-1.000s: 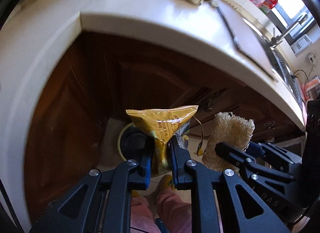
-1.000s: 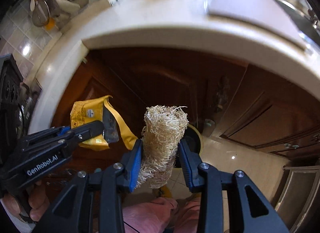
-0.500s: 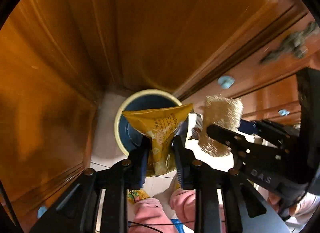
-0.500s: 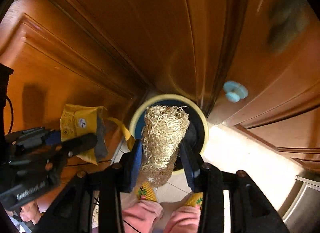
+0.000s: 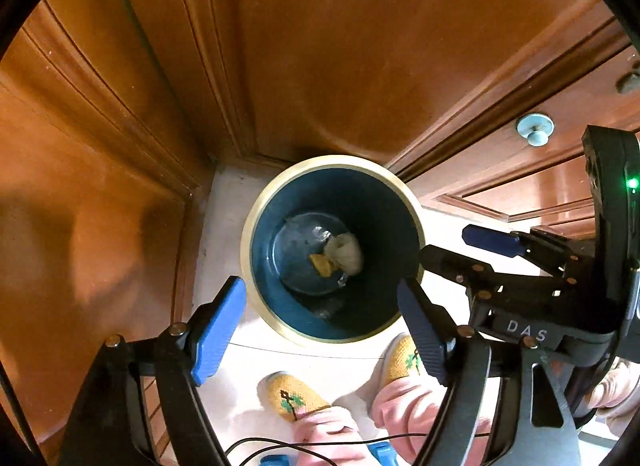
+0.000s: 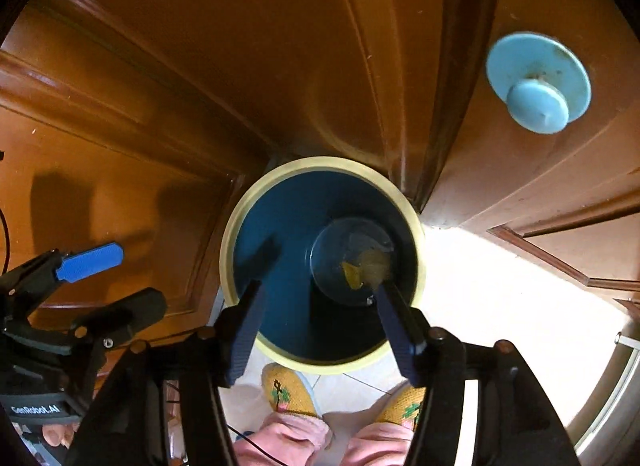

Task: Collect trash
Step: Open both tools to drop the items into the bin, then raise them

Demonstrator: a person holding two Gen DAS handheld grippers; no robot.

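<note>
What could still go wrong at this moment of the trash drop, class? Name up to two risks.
1. Both grippers, left gripper and right gripper, hang close over the bin, jaws opening and empty; lifting carelessly might knock its rim.
2. The person's slippers stand right beside the bin, so a step could tip it.

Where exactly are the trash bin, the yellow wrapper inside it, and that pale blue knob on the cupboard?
Trash bin (image 5: 256,209): left wrist view, on its cream rim, left side.
Yellow wrapper (image 5: 320,264): left wrist view, on its visible middle, at the bin's bottom.
Pale blue knob (image 6: 538,105): right wrist view, on its round head.
</note>
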